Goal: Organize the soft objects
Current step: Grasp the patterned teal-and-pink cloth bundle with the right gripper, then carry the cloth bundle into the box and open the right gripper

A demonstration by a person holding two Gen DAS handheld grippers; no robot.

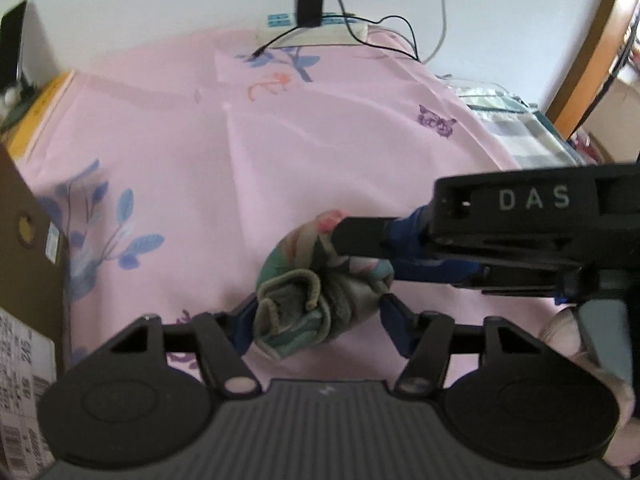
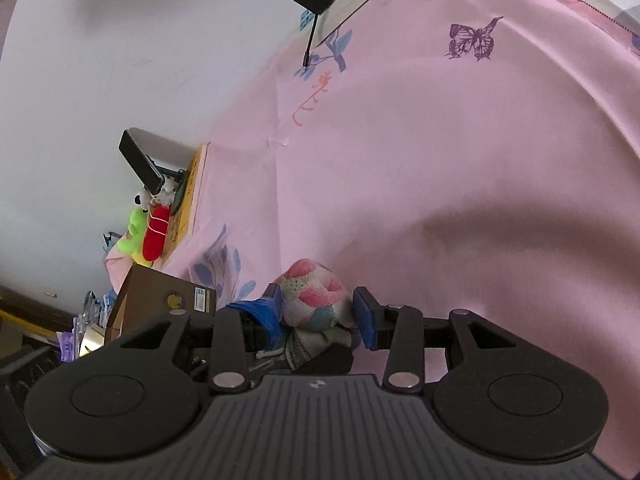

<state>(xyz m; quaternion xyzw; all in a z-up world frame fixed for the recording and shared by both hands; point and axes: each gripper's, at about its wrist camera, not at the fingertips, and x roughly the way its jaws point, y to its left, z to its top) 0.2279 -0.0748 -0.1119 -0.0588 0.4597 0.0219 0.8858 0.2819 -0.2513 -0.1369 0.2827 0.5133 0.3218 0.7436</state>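
A rolled-up patterned sock bundle (image 1: 316,280), green-grey with pink flowers, is held above the pink bedsheet (image 1: 280,152). My left gripper (image 1: 318,308) is shut on its near end, blue pads on both sides. My right gripper (image 1: 360,252) reaches in from the right and grips the bundle's far end. In the right wrist view the right gripper (image 2: 318,312) is shut on the bundle (image 2: 312,300), pink-flowered end up, with the left gripper's blue finger (image 2: 256,314) just beside it.
A brown cardboard box (image 2: 160,300) stands at the left bed edge, also in the left wrist view (image 1: 24,232). Plush toys (image 2: 148,232) and a phone on a stand (image 2: 140,160) lie beyond it. A charger with cables (image 1: 308,4) and a folded checked blanket (image 1: 520,128) sit at the back.
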